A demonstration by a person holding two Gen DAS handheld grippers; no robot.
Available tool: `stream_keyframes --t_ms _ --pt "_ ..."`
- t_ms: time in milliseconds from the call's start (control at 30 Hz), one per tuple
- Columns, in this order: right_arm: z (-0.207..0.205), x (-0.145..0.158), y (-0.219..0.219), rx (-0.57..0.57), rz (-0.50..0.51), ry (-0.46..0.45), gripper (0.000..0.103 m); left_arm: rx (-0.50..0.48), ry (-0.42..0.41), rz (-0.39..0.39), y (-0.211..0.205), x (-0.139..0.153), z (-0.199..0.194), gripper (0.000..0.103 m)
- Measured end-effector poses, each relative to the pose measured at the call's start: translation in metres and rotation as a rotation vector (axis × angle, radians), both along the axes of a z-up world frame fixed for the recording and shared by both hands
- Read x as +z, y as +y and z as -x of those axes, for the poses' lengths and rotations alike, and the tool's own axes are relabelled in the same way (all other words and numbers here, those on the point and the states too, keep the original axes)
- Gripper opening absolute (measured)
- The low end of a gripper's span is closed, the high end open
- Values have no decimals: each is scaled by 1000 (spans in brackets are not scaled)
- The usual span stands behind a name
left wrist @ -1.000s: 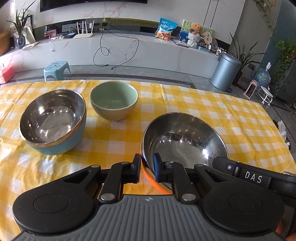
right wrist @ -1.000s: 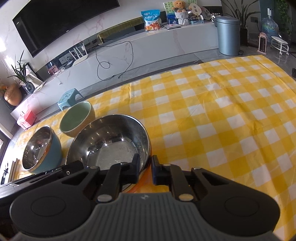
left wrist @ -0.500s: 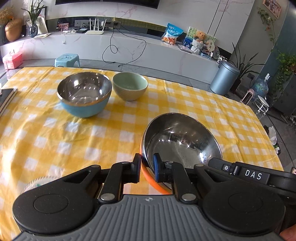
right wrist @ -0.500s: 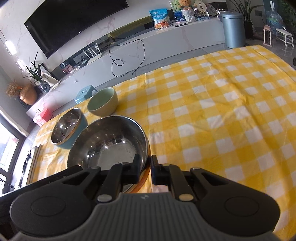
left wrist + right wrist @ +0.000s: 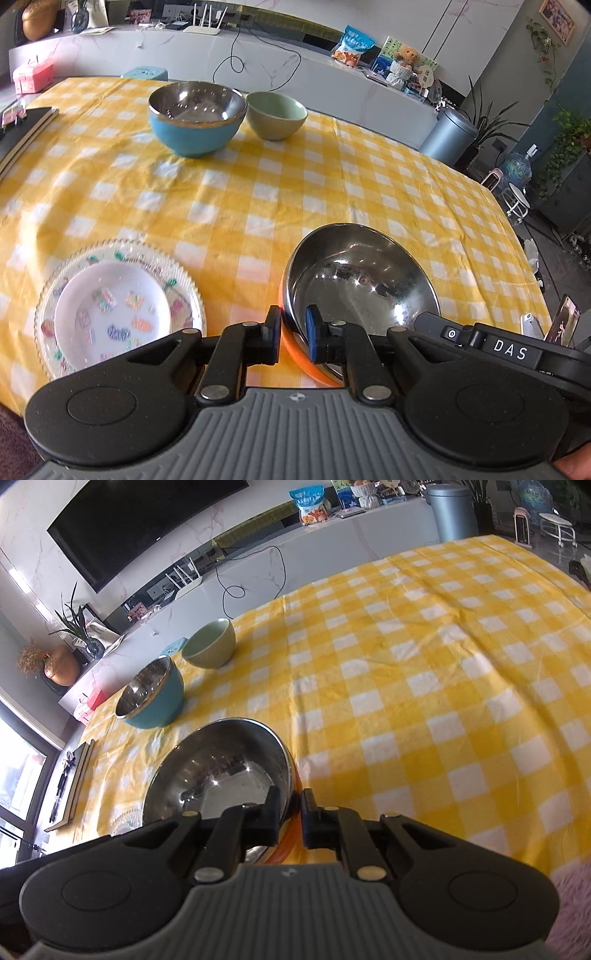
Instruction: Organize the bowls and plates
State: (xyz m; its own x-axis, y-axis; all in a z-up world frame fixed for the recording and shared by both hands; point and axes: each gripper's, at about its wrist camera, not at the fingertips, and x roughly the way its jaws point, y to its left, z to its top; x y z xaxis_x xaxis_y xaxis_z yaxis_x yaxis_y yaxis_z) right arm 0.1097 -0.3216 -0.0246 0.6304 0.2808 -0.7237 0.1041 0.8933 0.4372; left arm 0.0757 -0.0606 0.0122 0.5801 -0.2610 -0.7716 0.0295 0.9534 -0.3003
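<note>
Gripping the orange-sided steel bowl (image 5: 360,280) by its near rim, left tool (image 5: 293,330) sits right of stacked plates (image 5: 110,306); blue bowl (image 5: 195,118) and green bowl (image 5: 276,114) stand far. Right tool (image 5: 290,818) clamps the opposite rim; plates mostly hidden behind the bowl.

The large orange-sided steel bowl (image 5: 360,280) has a polished, mirror-like metal inside. The blue-sided steel bowl (image 5: 195,118) is shiny metal inside too, with a smooth blue outside. The pale green ceramic bowl (image 5: 276,115) looks glazed with a soft gloss. The clear glass plate (image 5: 184,291) has a beaded rim, and the white printed plate (image 5: 110,314) on it looks glossy. The yellow checked tablecloth (image 5: 295,192) is matt woven cloth with creases.
</note>
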Motion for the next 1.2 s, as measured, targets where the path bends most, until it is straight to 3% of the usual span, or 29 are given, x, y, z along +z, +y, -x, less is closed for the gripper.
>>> stream_keyframes --t_ms 700,800,867,933,1200 --pt "13 -5 14 59 55 17 13 -10 39 -26 6 -12 11 15" --pt "13 -5 16 62 73 10 15 -8 33 -40 7 -10 10 23" --pt "13 -3 16 61 80 1 27 -12 27 -40 9 -8 10 33" --pt "14 0 16 57 88 -17 29 -28 19 -36 12 -5 8 39" --pt "2 22 22 50 137 -92 36 -30 -47 -78 31 16 -6 46"
